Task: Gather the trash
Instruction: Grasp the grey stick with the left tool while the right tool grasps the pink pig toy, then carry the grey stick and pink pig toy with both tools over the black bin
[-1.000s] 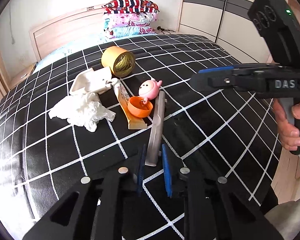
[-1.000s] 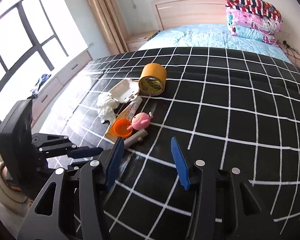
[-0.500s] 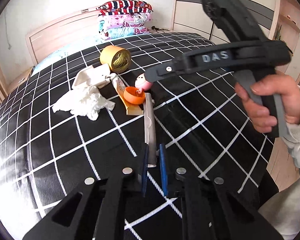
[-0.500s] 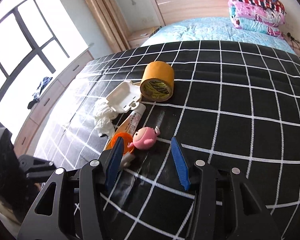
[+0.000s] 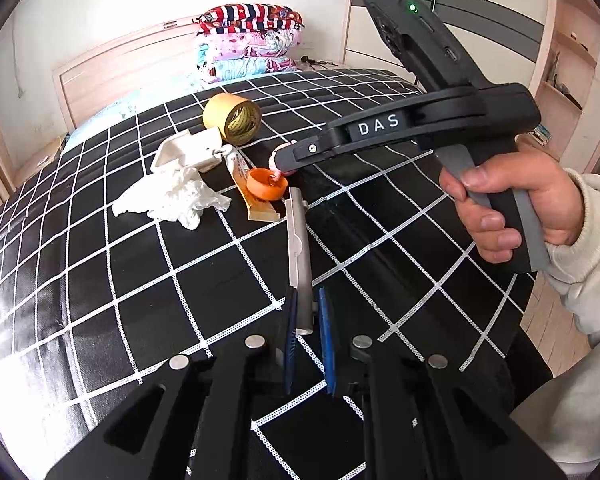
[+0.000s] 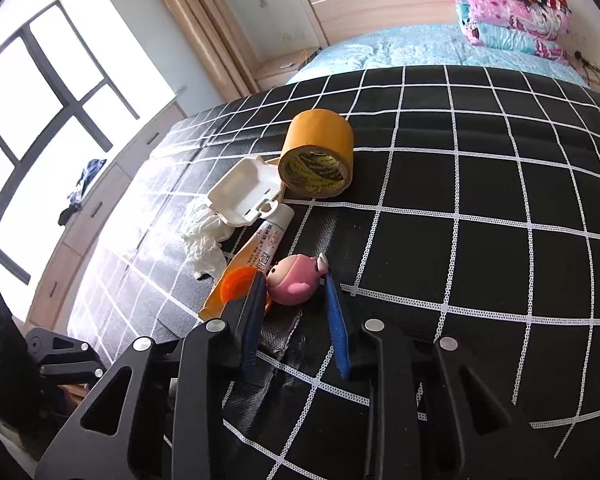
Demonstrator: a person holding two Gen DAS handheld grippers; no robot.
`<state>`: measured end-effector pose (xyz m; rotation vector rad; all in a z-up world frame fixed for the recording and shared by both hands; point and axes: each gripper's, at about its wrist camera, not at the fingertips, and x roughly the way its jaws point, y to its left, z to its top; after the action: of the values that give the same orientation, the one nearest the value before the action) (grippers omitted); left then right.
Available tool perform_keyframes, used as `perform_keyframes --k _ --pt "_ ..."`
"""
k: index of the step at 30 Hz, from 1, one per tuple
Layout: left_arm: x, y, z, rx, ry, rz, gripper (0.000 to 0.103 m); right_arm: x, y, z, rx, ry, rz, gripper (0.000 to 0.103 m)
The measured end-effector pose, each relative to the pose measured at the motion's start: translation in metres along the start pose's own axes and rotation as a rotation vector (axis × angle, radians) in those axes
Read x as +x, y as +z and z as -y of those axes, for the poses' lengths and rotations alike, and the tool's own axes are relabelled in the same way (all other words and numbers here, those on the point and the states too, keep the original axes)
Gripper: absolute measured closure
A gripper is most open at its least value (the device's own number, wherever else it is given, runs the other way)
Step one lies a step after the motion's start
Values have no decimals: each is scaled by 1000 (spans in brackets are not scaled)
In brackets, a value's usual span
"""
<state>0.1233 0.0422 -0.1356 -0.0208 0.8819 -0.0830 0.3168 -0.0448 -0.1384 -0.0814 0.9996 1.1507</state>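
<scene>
While open, right hand-held gripper (image 6: 294, 284) straddles pink toy (image 6: 294, 284)

1. Pink toy (image 5: 277, 157): left view, almost wholly masked by right gripper (image 6: 296, 284); only a sliver visible;
2. Tube (image 6: 260, 254): lower end covered by orange cap (image 6: 233, 285); print illegible;
3. Grey bar (image 5: 300, 256): near end hidden between left gripper (image 5: 309, 304) pads.
</scene>
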Motion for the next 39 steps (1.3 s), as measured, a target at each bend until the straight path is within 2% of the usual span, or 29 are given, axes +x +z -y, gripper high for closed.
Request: perform_keyframes --k 17,28,39 --pt "-29 -3 17 16 13 45 92 -38 -9 -7 19 9 68 76" --pt "-58 -12 41 23 19 77 92 -75 -34 -28 -11 5 113 76" --pt "-77 -34 66 16 -2 87 92 -106 -76 -40 -16 15 128 76"
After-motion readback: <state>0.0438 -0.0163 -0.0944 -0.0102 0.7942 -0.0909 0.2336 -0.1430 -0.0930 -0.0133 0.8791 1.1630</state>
